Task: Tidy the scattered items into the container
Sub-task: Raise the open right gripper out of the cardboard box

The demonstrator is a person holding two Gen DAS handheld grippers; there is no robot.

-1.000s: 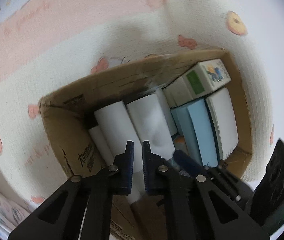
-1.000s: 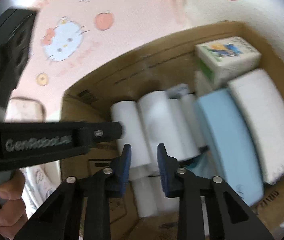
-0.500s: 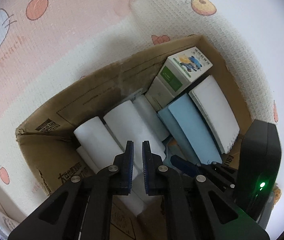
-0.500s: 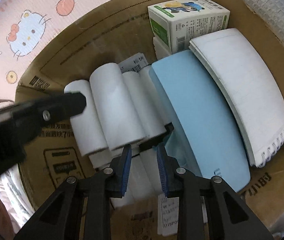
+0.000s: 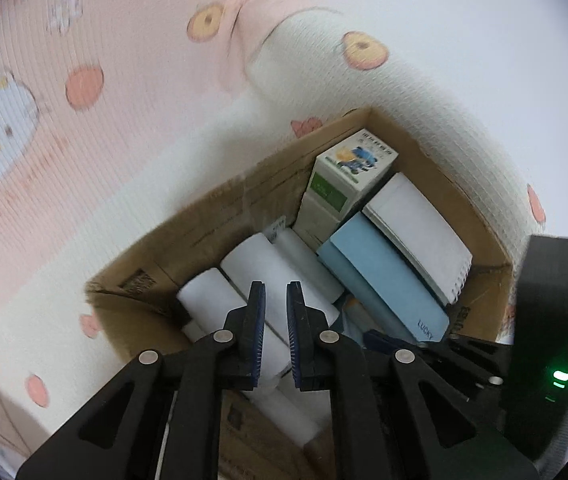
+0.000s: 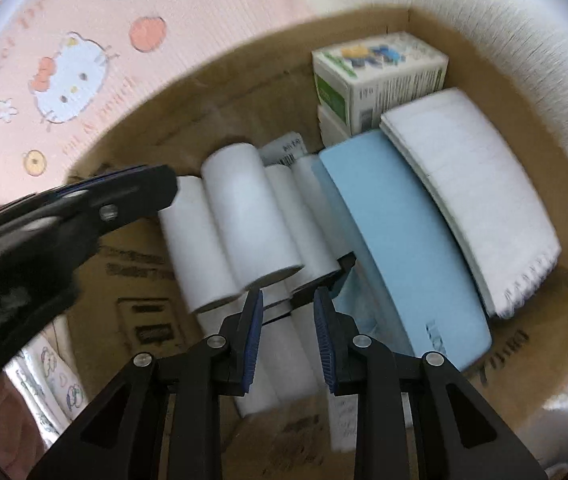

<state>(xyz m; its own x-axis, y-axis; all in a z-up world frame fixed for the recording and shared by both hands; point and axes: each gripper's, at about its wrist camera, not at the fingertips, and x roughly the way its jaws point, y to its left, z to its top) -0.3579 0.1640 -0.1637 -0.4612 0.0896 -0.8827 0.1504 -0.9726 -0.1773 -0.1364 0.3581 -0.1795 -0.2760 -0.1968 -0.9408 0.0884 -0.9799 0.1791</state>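
A brown corrugated cardboard box (image 6: 132, 152) is sitting on a ribbed pink cartoon mat (image 5: 84, 100), holding smooth white cylindrical rolls (image 6: 244, 216), a blue book (image 6: 400, 248) and a spiral notebook (image 6: 472, 192) (edges blurred). The left tongs (image 5: 275, 336) are hanging empty, jaws having just been opening; the right tongs (image 6: 287, 340) are standing slightly apart, gripping nothing.

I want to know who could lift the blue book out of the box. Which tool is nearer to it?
Right. The right tool hangs just beside the blue book, above its near end. The left tool is over the white rolls, farther from the book.
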